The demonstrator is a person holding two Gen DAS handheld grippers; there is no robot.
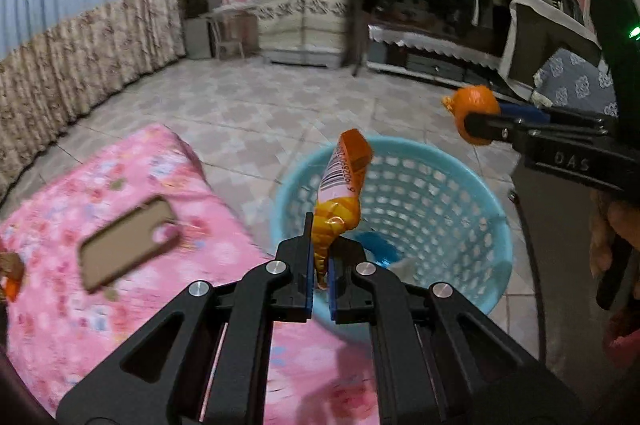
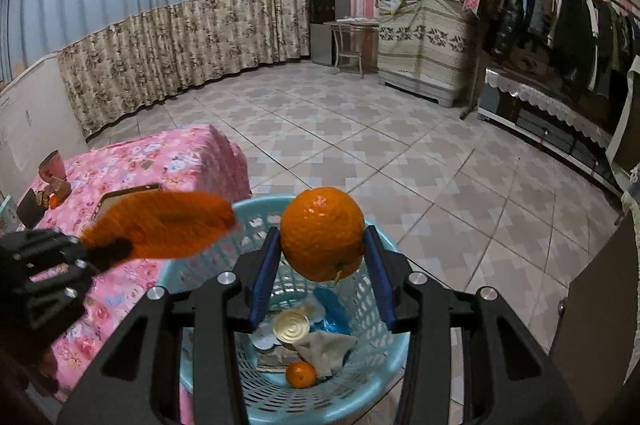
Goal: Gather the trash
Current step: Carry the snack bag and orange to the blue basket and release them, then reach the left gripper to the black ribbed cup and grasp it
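My left gripper (image 1: 319, 271) is shut on an orange snack wrapper (image 1: 342, 193) with a barcode, held over the near rim of the light blue perforated basket (image 1: 472, 245). My right gripper (image 2: 322, 257) is shut on a whole orange (image 2: 322, 233), held above the same basket (image 2: 376, 377). The basket holds a small orange (image 2: 301, 373), a tin lid (image 2: 291, 325), crumpled paper (image 2: 324, 347) and a blue wrapper (image 2: 332, 309). The right gripper with its orange (image 1: 474, 113) shows at the right of the left wrist view. The left gripper's wrapper (image 2: 168, 225) appears blurred in the right wrist view.
A table with a pink floral cloth (image 1: 80, 305) stands left of the basket, bearing a phone (image 1: 128, 243), a cup (image 2: 52, 165) and small items at its far left. Tiled floor (image 2: 360, 129) lies beyond. A clothes rack (image 2: 560, 9), a covered cabinet (image 2: 420, 37) and curtains (image 2: 160, 37) line the walls.
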